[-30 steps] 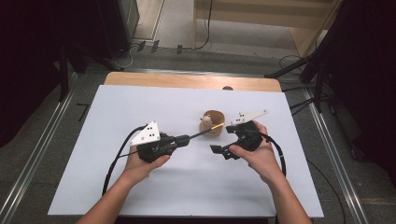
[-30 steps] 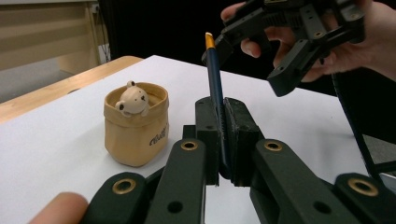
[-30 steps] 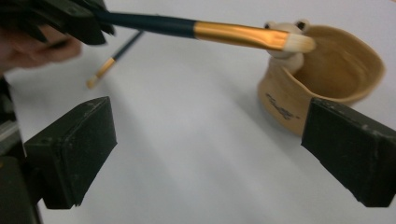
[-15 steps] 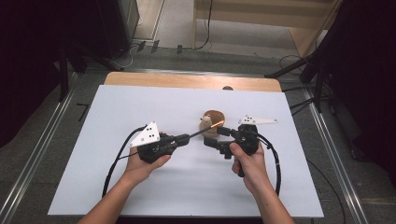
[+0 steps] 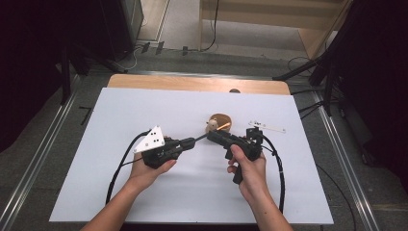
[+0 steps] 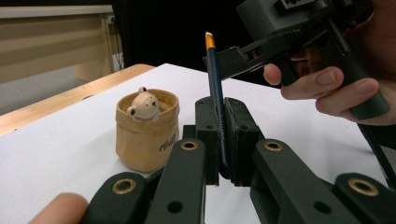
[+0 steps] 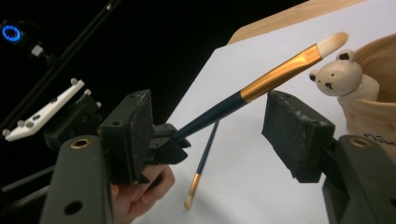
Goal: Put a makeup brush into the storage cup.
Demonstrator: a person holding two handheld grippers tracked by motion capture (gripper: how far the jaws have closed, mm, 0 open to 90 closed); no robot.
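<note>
Black jaws on our left gripper [image 5: 192,142] are clamped tight on the dark handle of a paintbrush [image 7: 261,84], bristle tip poking up next to the tan bear pot [image 5: 220,123] mid-table. Our right gripper [image 7: 210,126] has just been closing, with the brush between its pads, not touching them. We've got a second brush [image 7: 201,165] lying flat on the white table [image 5: 144,192] too.

Your work surface is a wooden table [image 5: 144,82] covered by a white sheet [image 5: 144,110]; bare wood shows along the far edge. Standing on your sheet, right of centre: a tan bear-figure pot [image 5: 220,123]. A second paintbrush [image 7: 201,164] lies flat on the sheet. Gripper cables [image 5: 280,173] trail across it.
</note>
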